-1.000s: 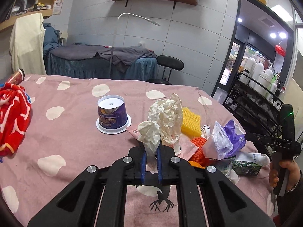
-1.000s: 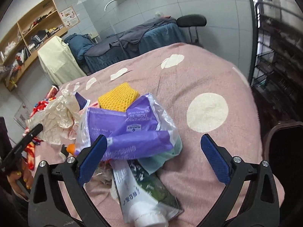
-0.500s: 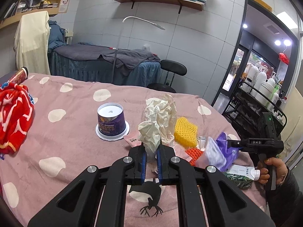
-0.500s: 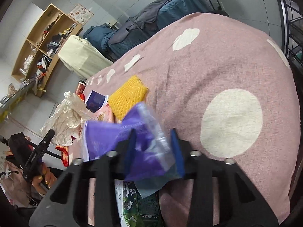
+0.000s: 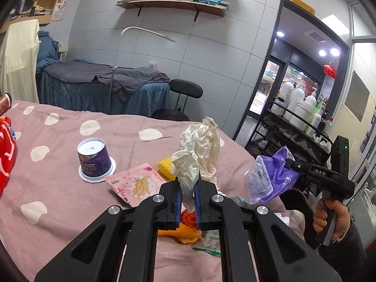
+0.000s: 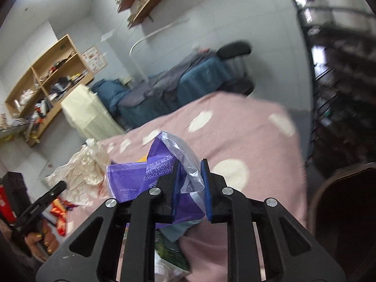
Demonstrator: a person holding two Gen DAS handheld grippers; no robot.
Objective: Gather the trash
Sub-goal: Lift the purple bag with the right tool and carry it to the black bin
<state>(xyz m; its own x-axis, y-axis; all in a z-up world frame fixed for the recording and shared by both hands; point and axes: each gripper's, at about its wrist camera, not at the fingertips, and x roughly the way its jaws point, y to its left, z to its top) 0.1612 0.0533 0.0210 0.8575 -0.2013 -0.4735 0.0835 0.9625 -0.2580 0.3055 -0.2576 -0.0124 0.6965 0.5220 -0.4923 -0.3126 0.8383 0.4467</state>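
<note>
Left gripper (image 5: 188, 193) clamped the crumpled paper wad (image 5: 197, 150) above the pink spotted cover (image 5: 58, 188); right gripper (image 6: 189, 188) pinched the purple wrapper (image 6: 150, 176) aloft near the bed's right edge.

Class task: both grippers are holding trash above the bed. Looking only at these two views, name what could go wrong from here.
1. The left gripper pinches only the lower tip of the crumpled paper; most of it stands free above, so it may tear or slip out.
2. The right gripper clamps a thin fold of the purple plastic bag; the slick film could slide from the fingers.
3. Dropped pieces might land back among the wrappers on the pink bedspread.
</note>
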